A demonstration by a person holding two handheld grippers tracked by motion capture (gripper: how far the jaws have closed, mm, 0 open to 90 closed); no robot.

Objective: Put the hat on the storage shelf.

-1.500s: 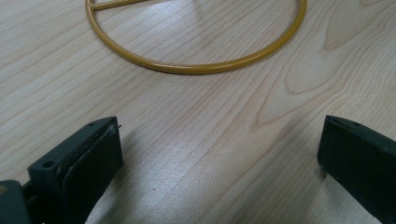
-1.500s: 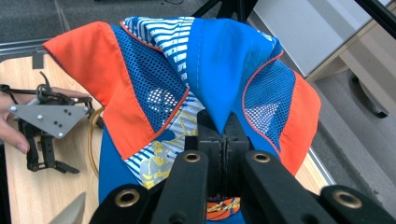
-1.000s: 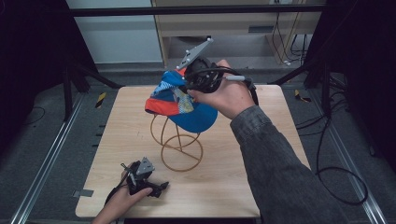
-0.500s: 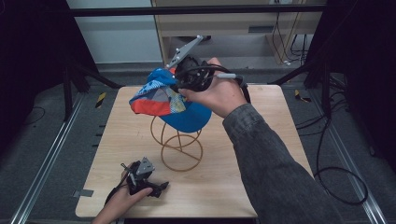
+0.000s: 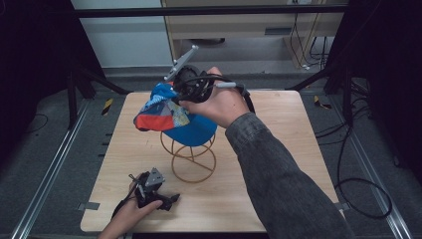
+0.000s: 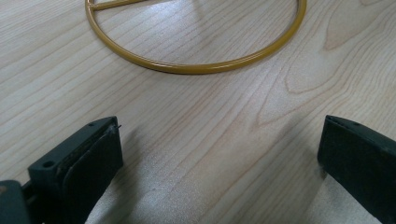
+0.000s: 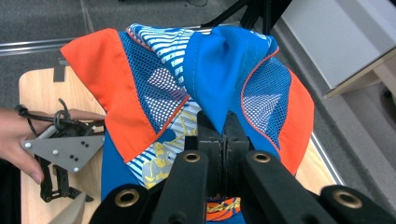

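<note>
- Right claw (image 7: 223, 140) is clamped tight on a fold of the cap (image 5: 171, 117), jaws pressed together w/ blue fabric pinched between them, clear in the right gripper view.
- Cap sits up over the top of the gold wire stand (image 5: 189, 157), held by the claw. Looks like it's draped on or just above the stand's top, can't tell if it's actually resting there or hanging from the grip.
- Left claw (image 6: 219, 154) is wide apart, nothing in it, parked low on the desk (image 5: 278, 164) near the front edge, just beside the stand's base ring (image 6: 196, 65).
- Progress, imo: grab is done, and the cap is at the stand. Could be going on or coming off, so either way it's roughly mid-job. What's left is either settling + letting go, or lifting it clear and setting it down somewhere.
- Stand isn't being held by anything, so it might tip if the cap snags.
- Count: 1 cap, 1 stand, 2 claws, 1 desk. Nothing else on the desk afaict.
</note>
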